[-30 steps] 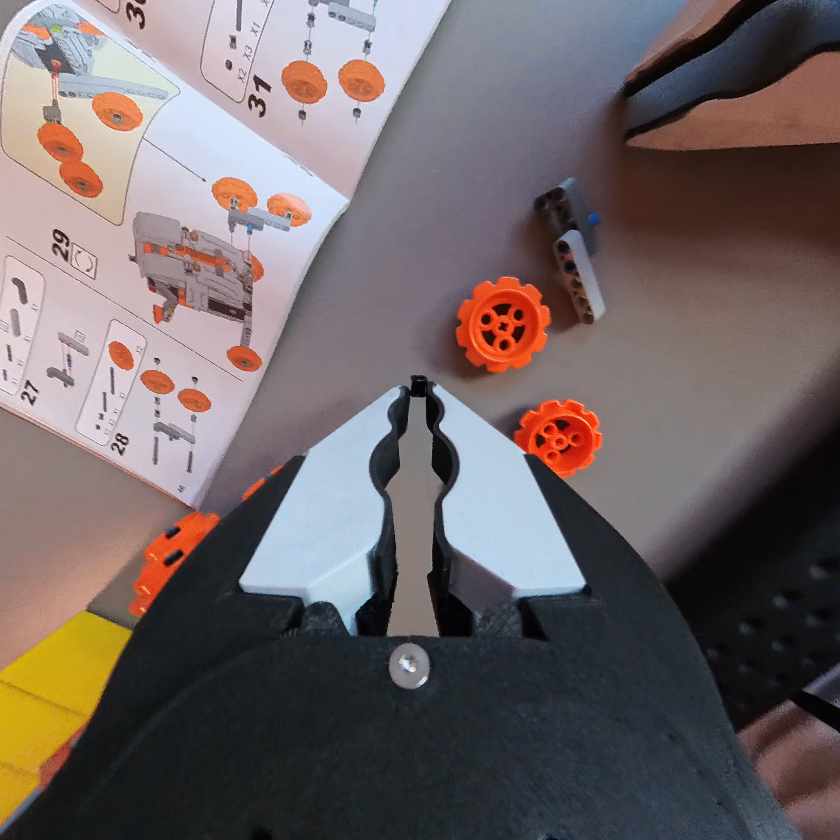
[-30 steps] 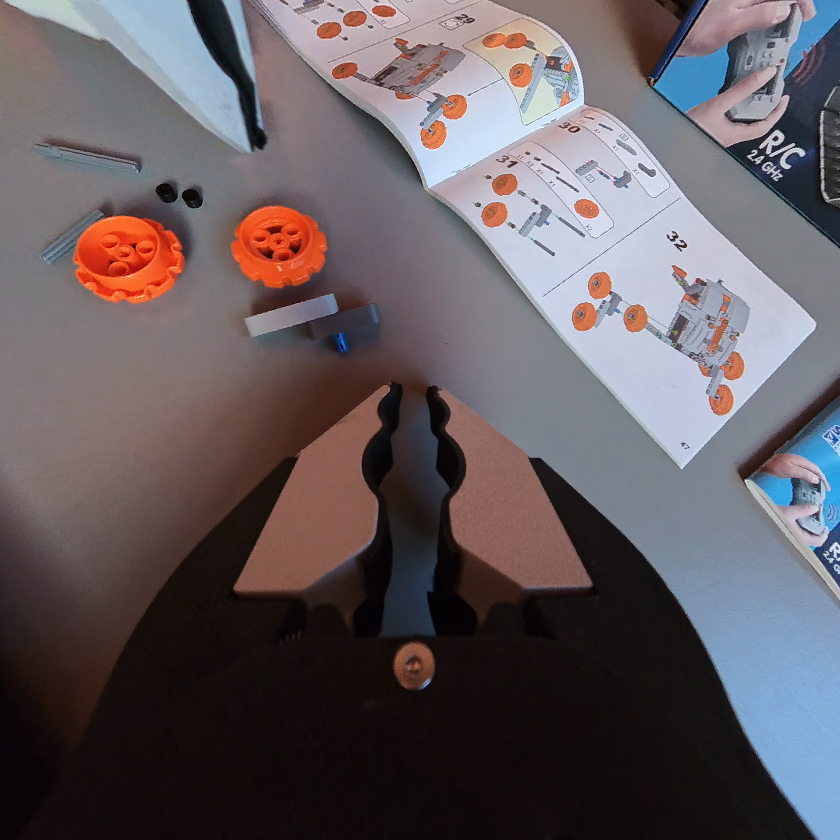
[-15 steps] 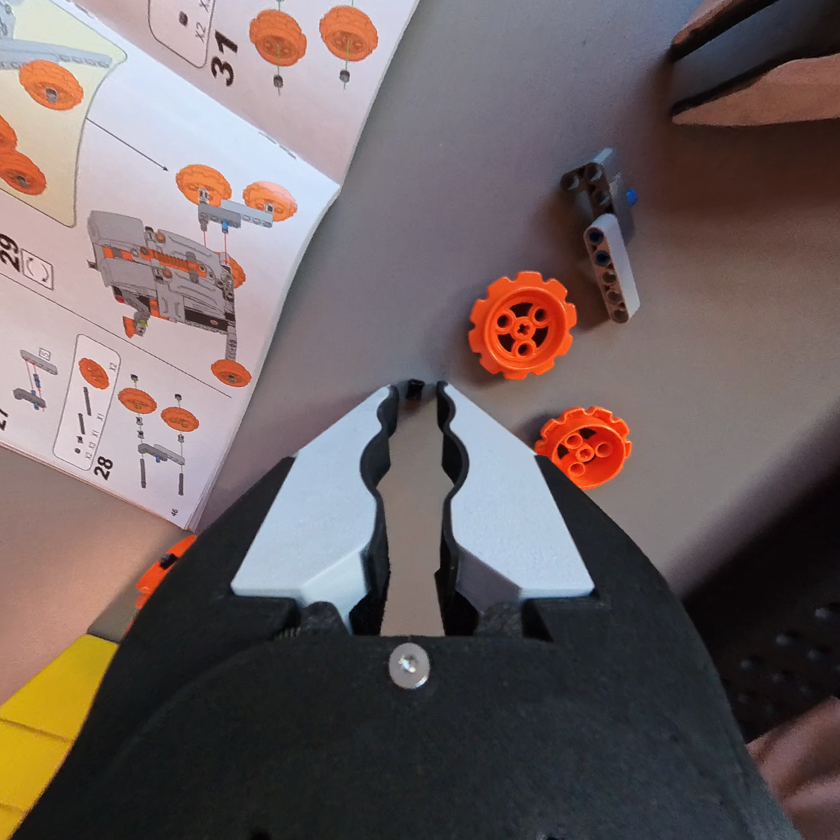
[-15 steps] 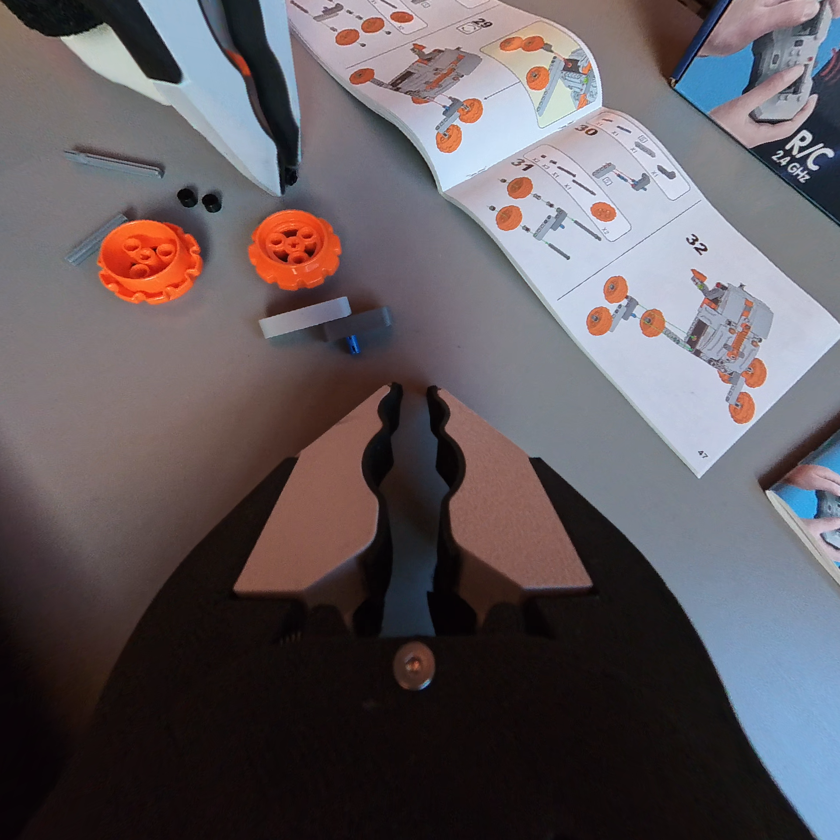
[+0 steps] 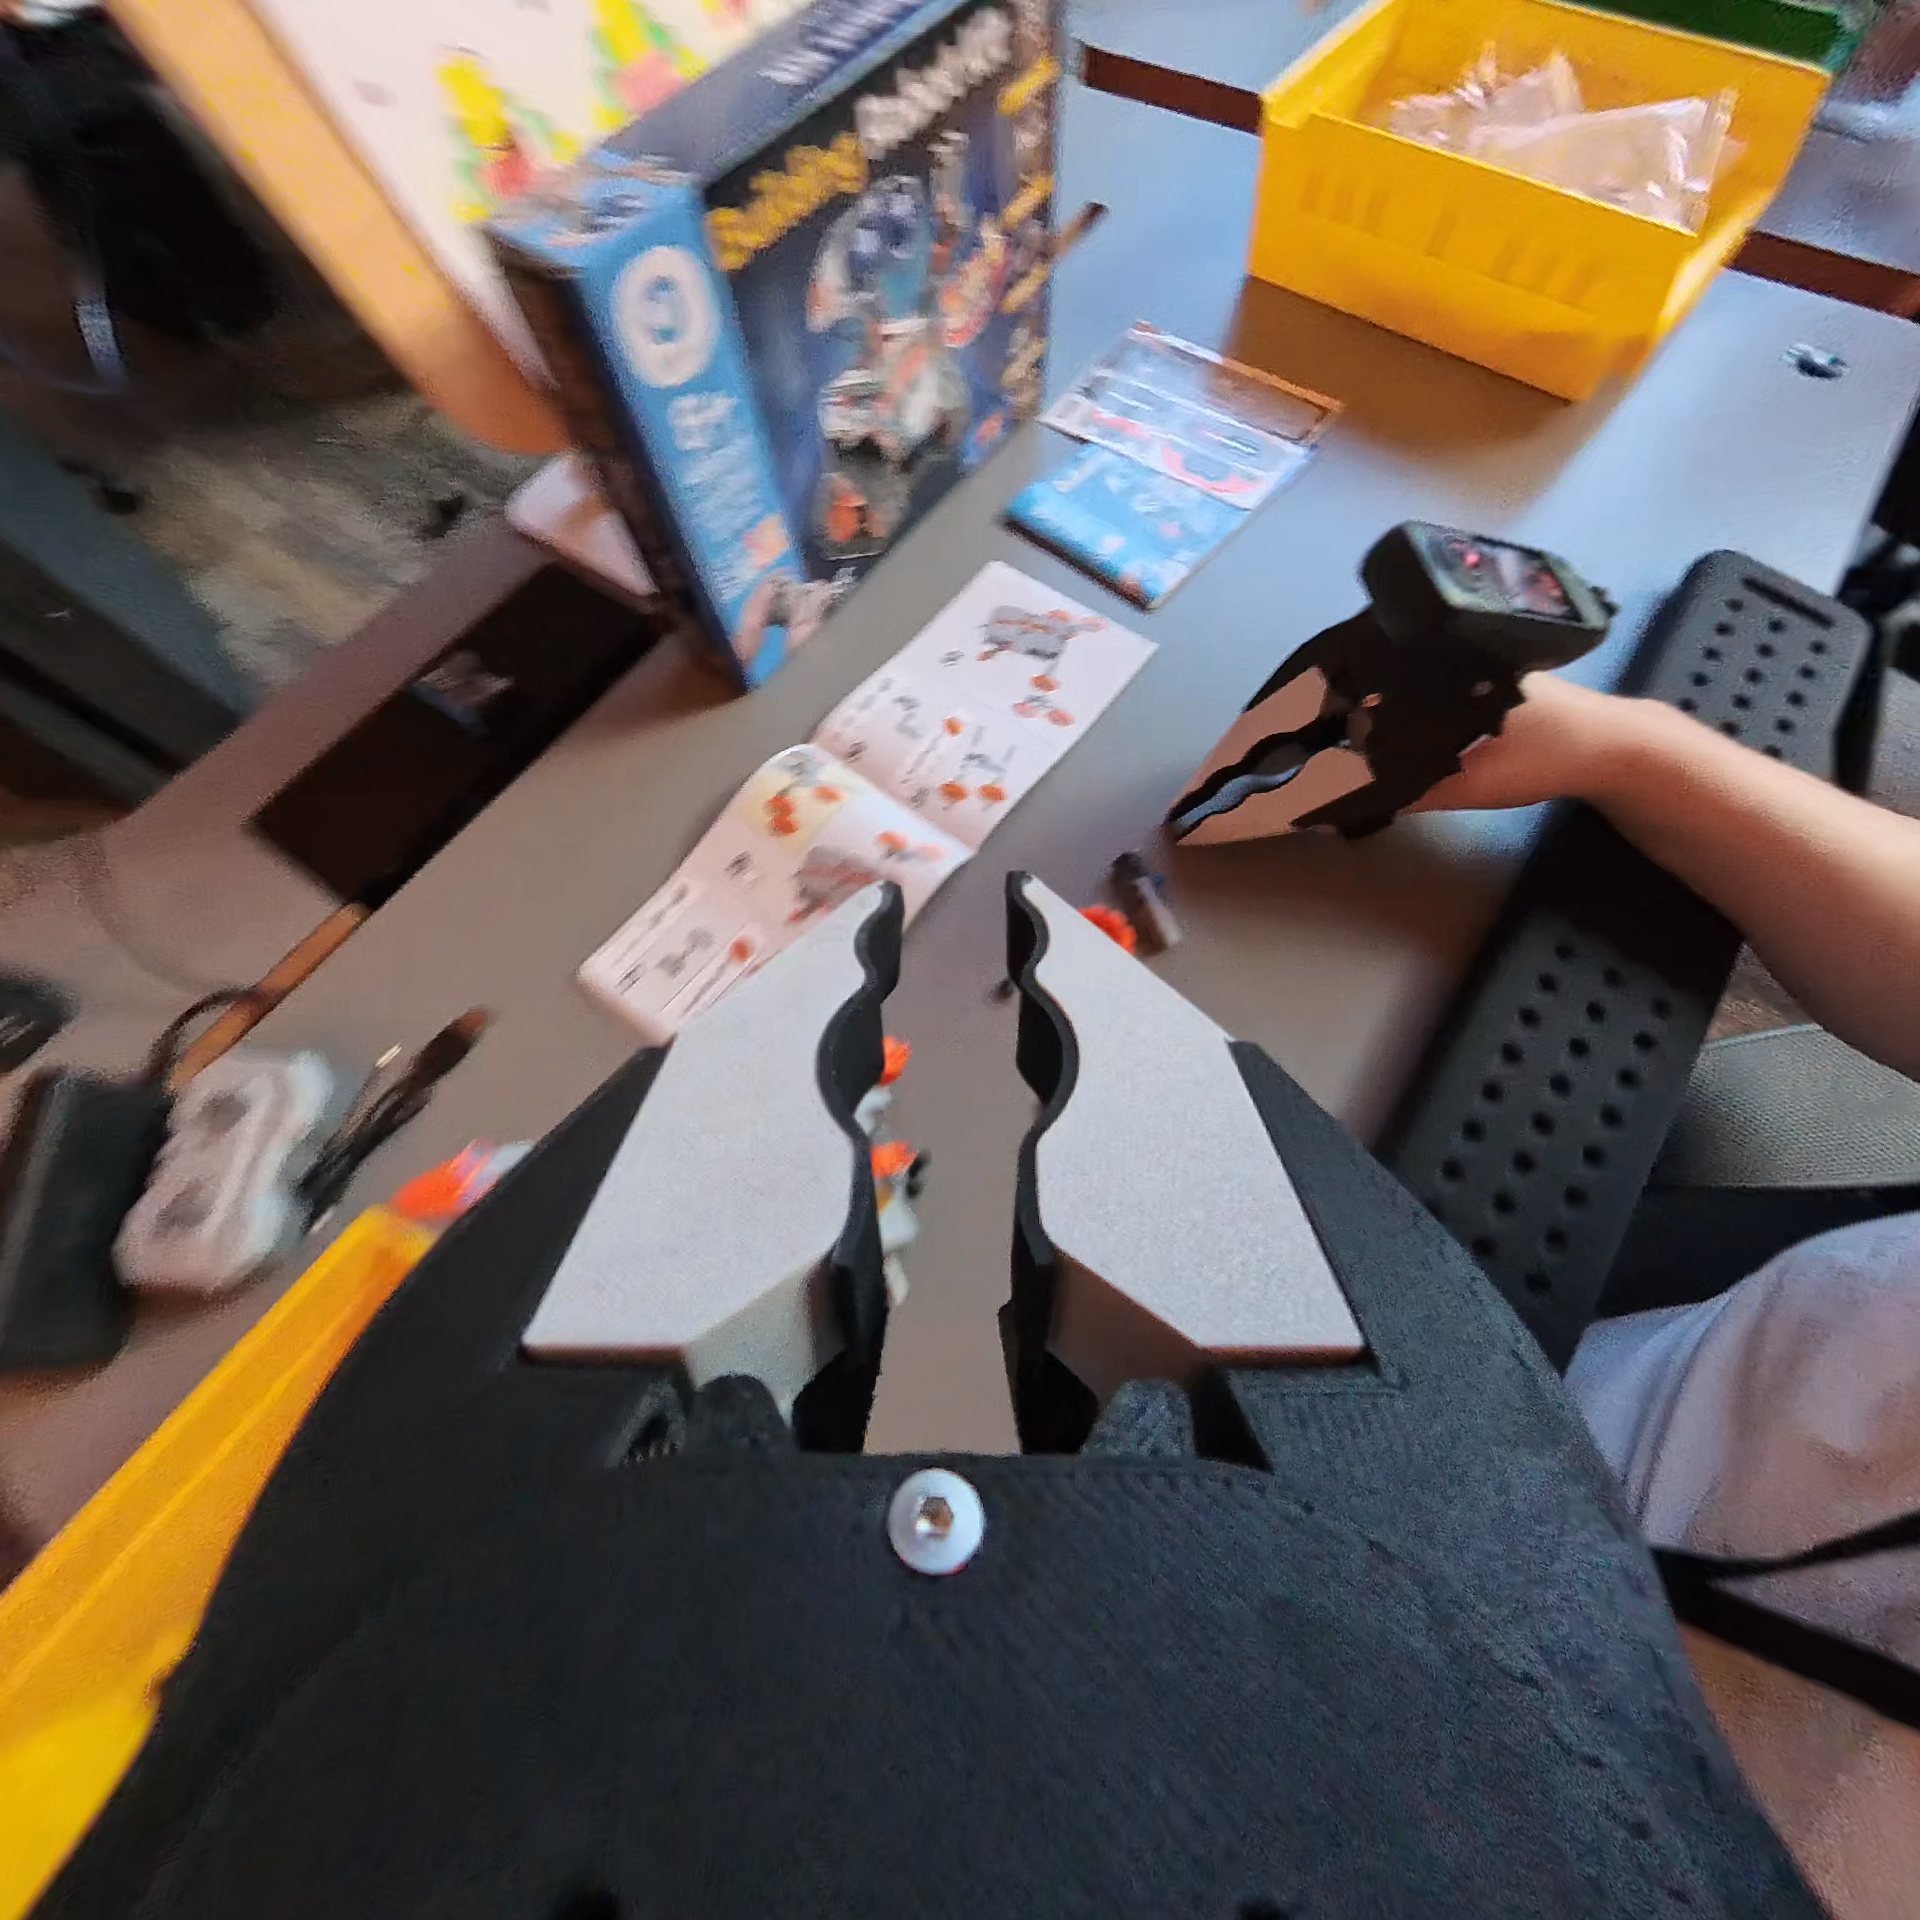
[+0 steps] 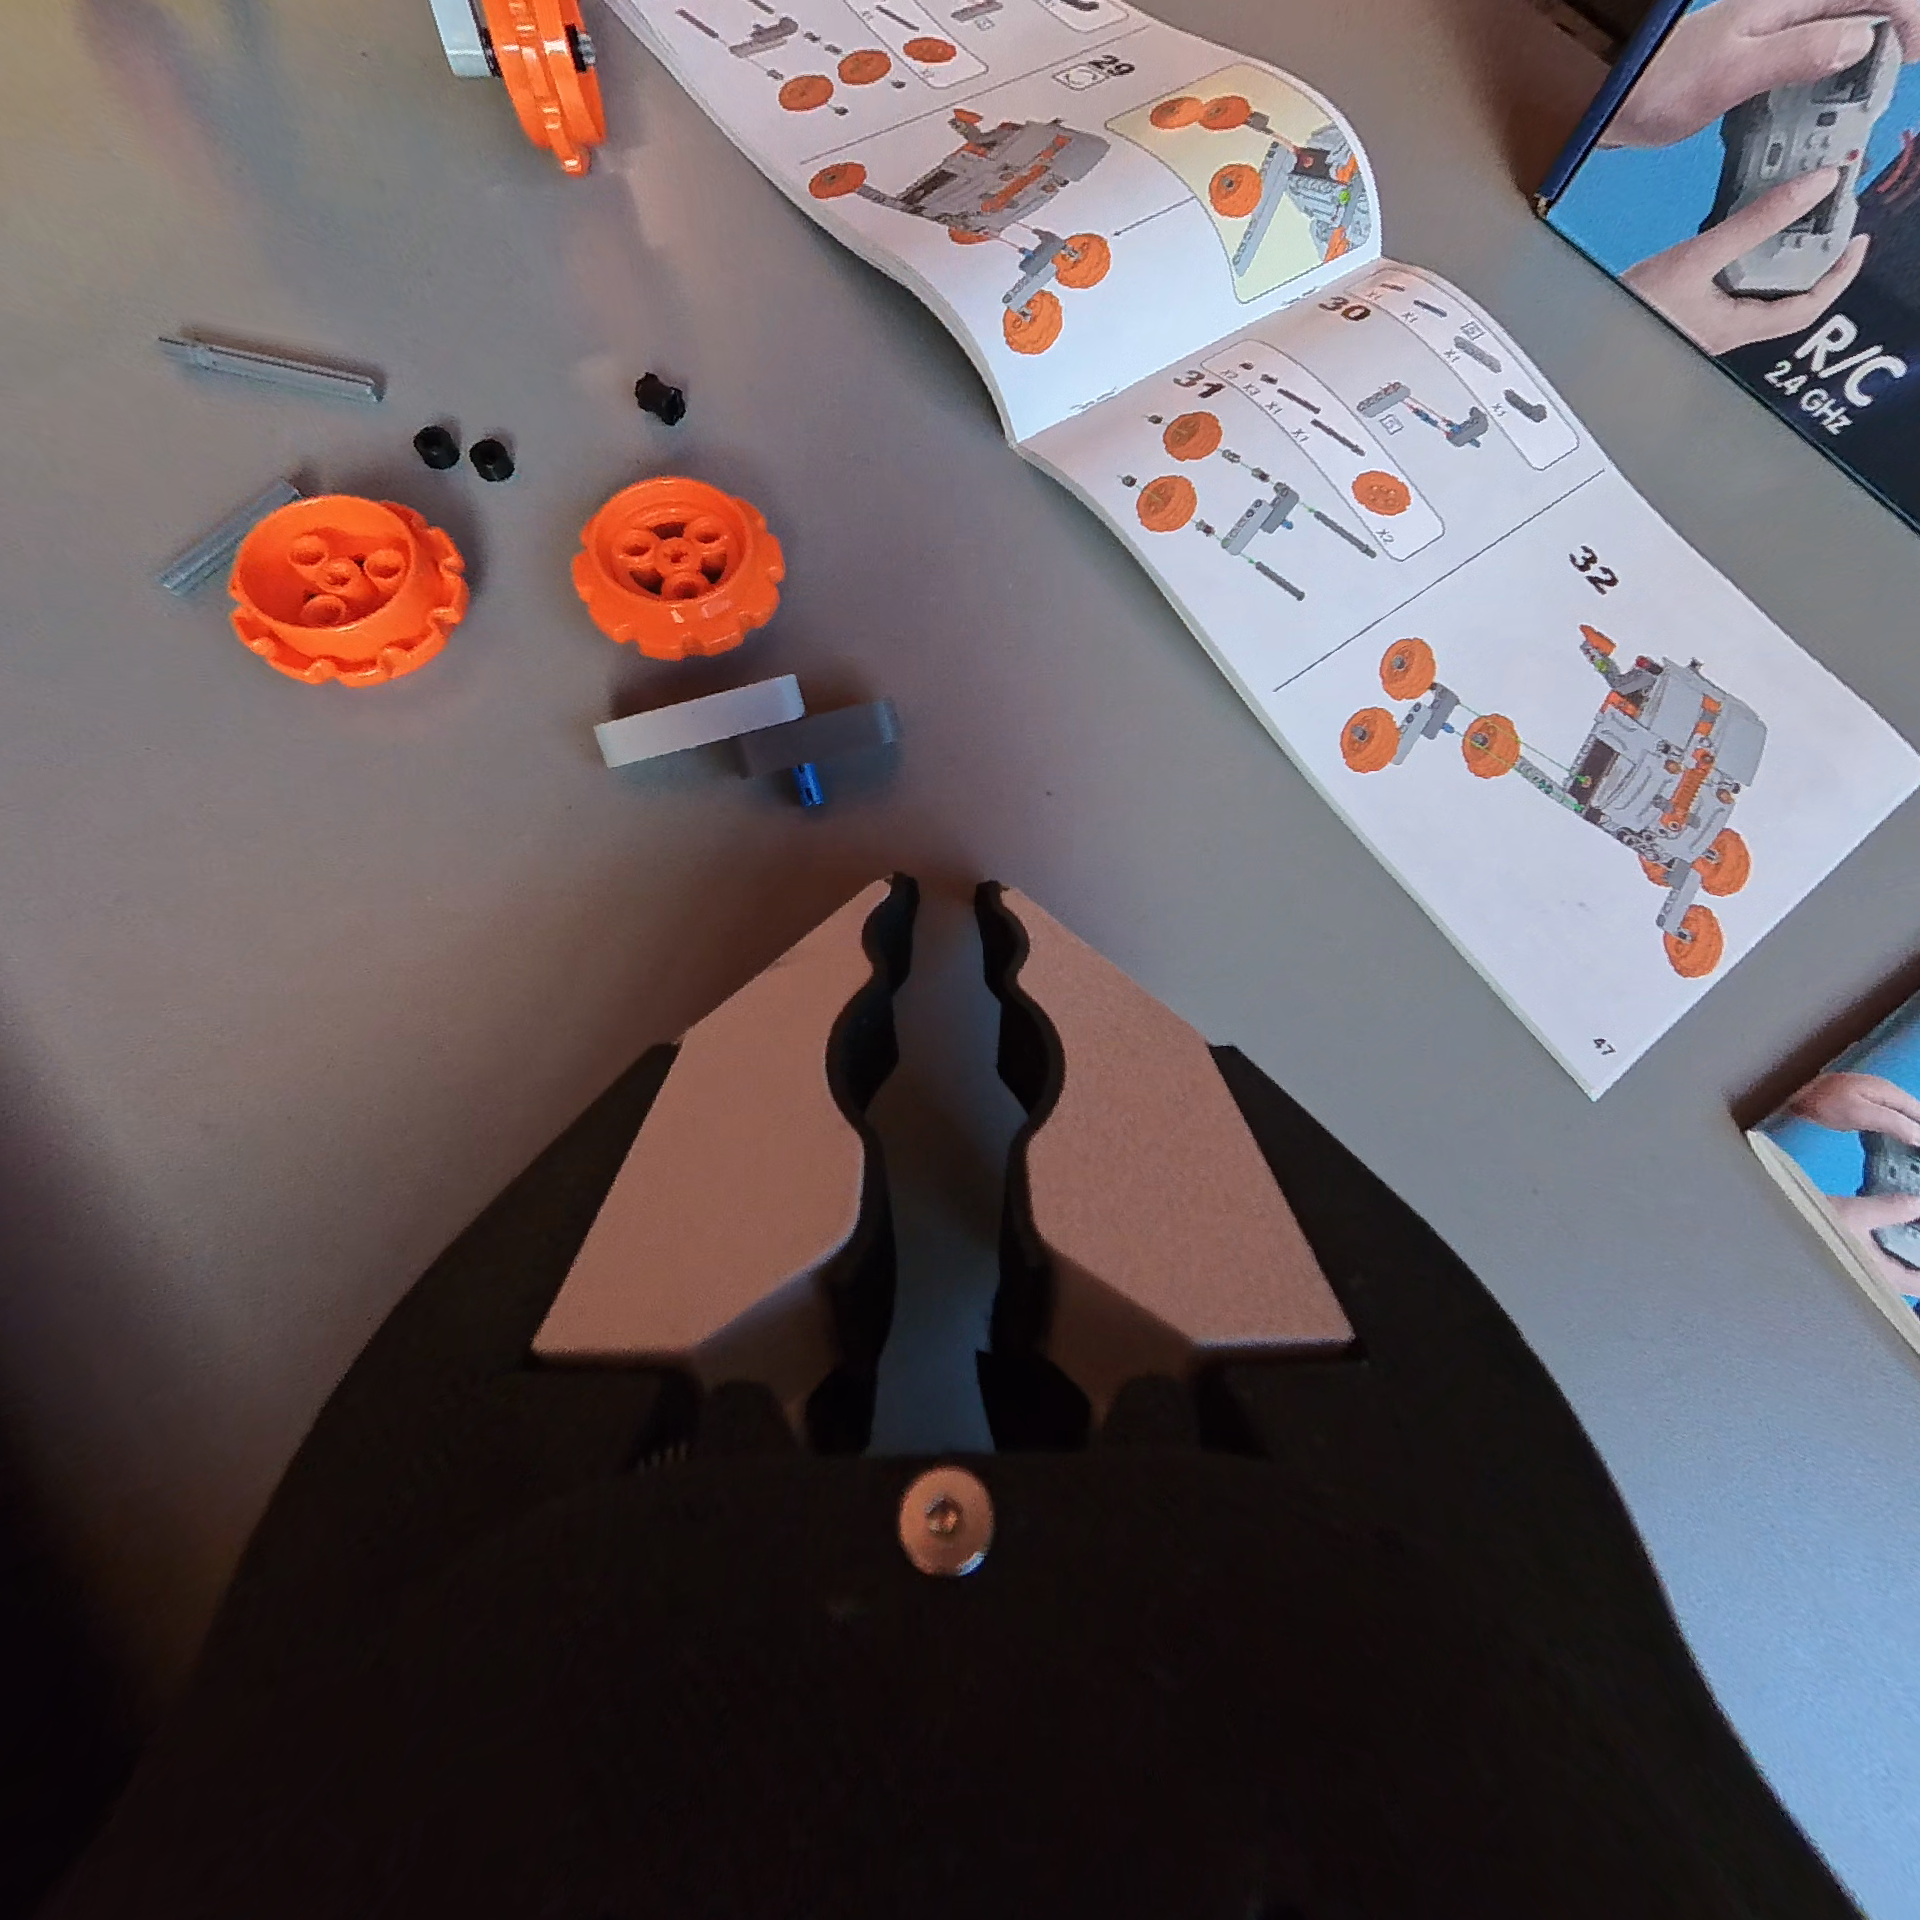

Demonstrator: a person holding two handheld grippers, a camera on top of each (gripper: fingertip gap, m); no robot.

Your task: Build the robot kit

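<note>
Hovering above the grey table [image 6: 260, 1039], the right gripper [image 6: 943, 885] holds nothing; its jaws stand narrowly apart with bare table visible through the gap. Nearest to its tips lies a grey beam assembly [image 6: 743, 732] with a blue pin [image 6: 805, 781] protruding toward the gripper. Just beyond the beam assembly sits an orange wheel [image 6: 675, 566], and a second orange wheel [image 6: 348, 590] lies to the left of that, touching a short grey axle [image 6: 223, 535]. Two black bushes [image 6: 462, 449] lie side by side beyond the wheels, a third black bush [image 6: 658, 397] lies apart from them toward the booklet, and a long grey axle [image 6: 272, 366] lies farther out. An open instruction booklet [image 6: 1299, 499] lies to the right of the wheels. A blue box [image 6: 1756, 229] stands beyond the booklet's right end.

The left gripper [image 5: 954, 899] is raised and tilted up, holding nothing, with its jaws moderately apart. This view is blurred by motion. Below it, the booklet [image 5: 883, 790] lies on the table, with the box [image 5: 810, 343] upright beyond it and a yellow bin [image 5: 1496, 218] farther back. The right gripper [image 5: 1184, 821] appears beside the booklet, held by a person's hand [image 5: 1558, 748].
</note>
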